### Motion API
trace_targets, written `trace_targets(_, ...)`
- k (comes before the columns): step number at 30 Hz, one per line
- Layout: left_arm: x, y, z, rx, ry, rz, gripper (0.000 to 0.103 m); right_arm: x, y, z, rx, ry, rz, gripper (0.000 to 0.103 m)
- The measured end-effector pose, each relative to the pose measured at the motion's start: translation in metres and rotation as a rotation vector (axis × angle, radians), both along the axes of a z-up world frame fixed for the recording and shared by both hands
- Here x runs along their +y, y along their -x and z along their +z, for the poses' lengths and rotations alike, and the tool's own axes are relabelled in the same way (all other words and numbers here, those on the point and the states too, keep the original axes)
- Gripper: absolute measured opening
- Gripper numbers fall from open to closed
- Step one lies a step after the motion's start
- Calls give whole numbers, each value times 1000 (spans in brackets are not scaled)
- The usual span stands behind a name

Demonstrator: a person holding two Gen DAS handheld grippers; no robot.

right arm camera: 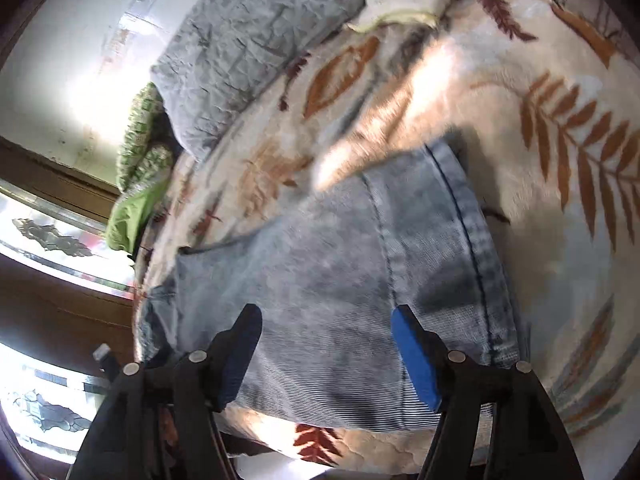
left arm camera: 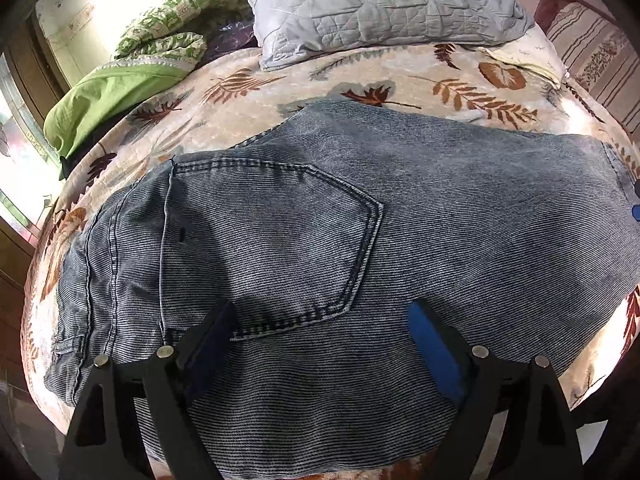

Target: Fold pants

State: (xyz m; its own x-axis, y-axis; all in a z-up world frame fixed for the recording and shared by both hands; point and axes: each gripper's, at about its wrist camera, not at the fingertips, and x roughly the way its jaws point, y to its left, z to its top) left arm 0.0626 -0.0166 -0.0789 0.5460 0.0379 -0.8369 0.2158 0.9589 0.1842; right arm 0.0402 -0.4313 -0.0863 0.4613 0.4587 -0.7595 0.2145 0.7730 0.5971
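Denim, faded blue and thick, makes up the pants [left arm camera: 320,216], which lie flat on a leaf-patterned blanket [left arm camera: 248,80] covering the bed, back pocket [left arm camera: 276,240] facing up and already folded shorter, I judge. My left gripper [left arm camera: 320,344] hovers over the cloth near the pocket, jaws spread wide, nothing between the pads. My right gripper [right arm camera: 326,344] hovers over the hem end [right arm camera: 472,240], jaws also apart and empty. I expect the fabric to feel heavy, limp yet firm, not slippery, holding a crease well. Best hold: pinch a seamed edge, waistband [left arm camera: 84,280] on one side, hem on the other.
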Motion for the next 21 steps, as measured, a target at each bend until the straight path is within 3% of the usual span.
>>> trace_targets(2,-3,2,15,-29,27,-1,89,-5,6,-2,-61,-20,-42,70)
trace_targets(5,-11,8,37,-94,73,-38,89,-13,19,29,-161,-49,-103,70)
trace_targets(8,-23,13,44,-100,118,-68,89,-19,47,50,-213,-70,-165,70)
trace_targets(13,-32,18,39,-76,166,-82,89,-26,93,17,-103,-164,-270,71)
trace_targets(16,-30,20,39,-63,198,-71,89,-38,101,-11,-34,-213,-327,71)
trace_targets(21,-20,19,39,-40,243,-26,89,-54,90,-27,-17,-229,-380,71)
